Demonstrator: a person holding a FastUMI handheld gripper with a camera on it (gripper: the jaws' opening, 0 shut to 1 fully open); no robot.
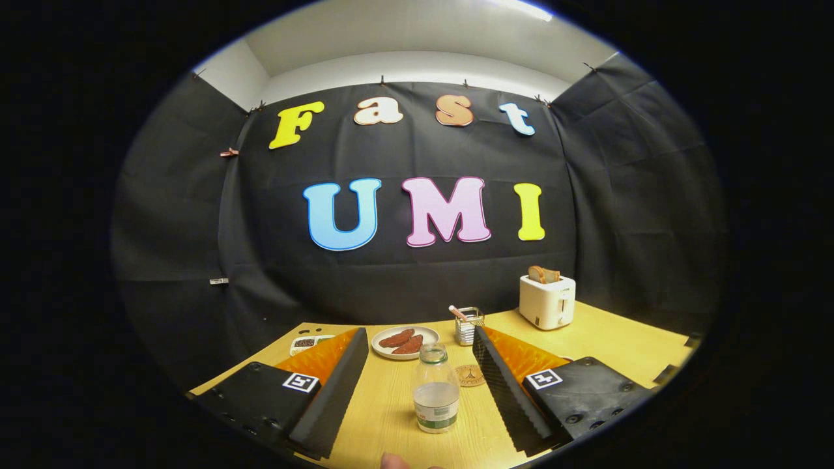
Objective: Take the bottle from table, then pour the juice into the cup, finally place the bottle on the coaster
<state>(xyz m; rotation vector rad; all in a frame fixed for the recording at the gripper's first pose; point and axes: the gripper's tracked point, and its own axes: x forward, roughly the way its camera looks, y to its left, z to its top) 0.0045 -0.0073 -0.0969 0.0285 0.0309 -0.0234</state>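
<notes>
A clear plastic bottle [435,389] with a pale label band and no cap stands upright on the light wooden desk [625,345], low in the middle of the frame. It holds liquid to about half its height. It sits open and upright, presumably so it can be gripped around the body and tipped straight away. Just behind it to the right, touching or nearly touching its base, lies a small round wooden coaster [470,375], placed close so the last step needs little travel.

The gripper [417,381] is held level and aimed at the bottle. Its fingers [335,384] are spread wide apart, one on each side of the bottle with clear desk showing between each pad and the plastic. They hold nothing and touch nothing, so the grasp is not yet made.

Beyond the bottle, mid-frame, a white round plate [404,342] carries brown slices of food. Right of it stands a small wire holder [468,324], and further right a white toaster [547,299] with bread in its slot. I cannot pick out a cup with any certainty.
</notes>
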